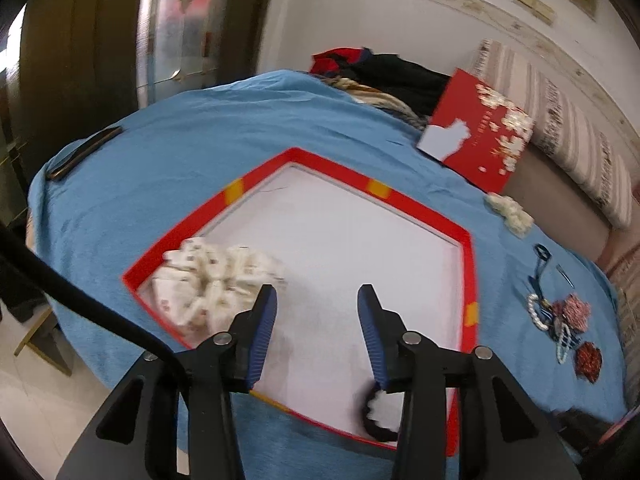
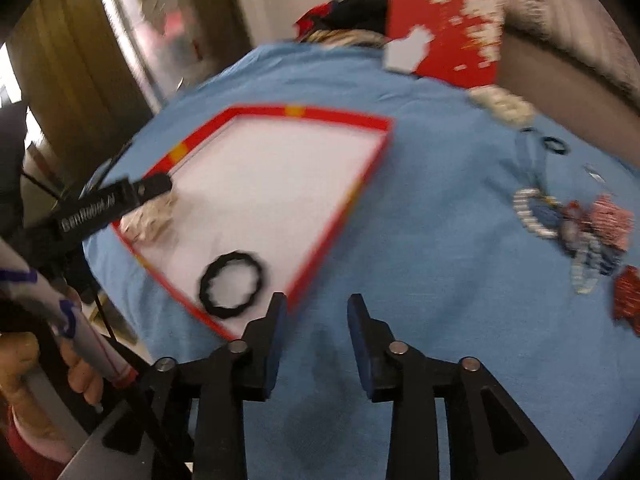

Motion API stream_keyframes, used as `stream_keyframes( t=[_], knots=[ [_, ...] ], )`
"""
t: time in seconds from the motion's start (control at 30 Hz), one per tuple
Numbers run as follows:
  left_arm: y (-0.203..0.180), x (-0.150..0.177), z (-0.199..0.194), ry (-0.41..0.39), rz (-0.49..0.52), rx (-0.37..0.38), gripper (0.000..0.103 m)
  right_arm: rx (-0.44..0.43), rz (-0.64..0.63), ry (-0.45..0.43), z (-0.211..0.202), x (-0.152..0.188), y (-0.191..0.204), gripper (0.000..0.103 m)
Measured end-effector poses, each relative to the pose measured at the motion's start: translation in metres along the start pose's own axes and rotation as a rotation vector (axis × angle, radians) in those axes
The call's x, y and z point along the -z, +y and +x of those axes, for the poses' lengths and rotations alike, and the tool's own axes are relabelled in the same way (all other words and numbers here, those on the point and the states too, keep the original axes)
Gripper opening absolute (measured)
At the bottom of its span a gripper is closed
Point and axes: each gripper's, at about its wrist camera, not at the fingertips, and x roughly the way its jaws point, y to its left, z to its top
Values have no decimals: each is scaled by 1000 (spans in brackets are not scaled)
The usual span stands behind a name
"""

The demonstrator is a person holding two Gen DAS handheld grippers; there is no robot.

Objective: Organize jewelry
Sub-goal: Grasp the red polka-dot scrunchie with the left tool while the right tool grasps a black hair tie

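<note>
Left wrist view: red-rimmed tray (image 1: 424,200) lies flat on the blue-covered bench (image 1: 200,136), one corner pointing toward the far wall.
Both claws, left (image 1: 317,294) and right (image 2: 317,303), stand spread, holding nothing. A black ring (image 2: 232,284) and pale beaded jewelry (image 1: 216,276) lie inside the tray; more jewelry (image 1: 568,320) sits on the cloth to its right, a red box lid (image 1: 476,136) behind.

A lived-in home room: a round table under a blue cloth (image 1: 248,128) fills the centre; at two o'clock a sofa with a striped cushion (image 1: 568,136) stands against a white wall (image 1: 400,20), at eleven o'clock brown curtains (image 1: 80,40) hang, and crumpled clothes (image 1: 384,72) are heaped at twelve
</note>
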Motion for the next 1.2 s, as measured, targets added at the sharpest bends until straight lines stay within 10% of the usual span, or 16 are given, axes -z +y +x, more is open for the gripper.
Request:
stream_keyframes(
  t=[0.53, 1.2],
  knots=[
    [-165, 44, -6, 128, 388, 242, 49, 373, 405, -136, -96, 32, -292, 45],
    [-412, 134, 47, 326, 743, 506, 50, 246, 609, -158, -82, 53, -405, 57]
  ],
)
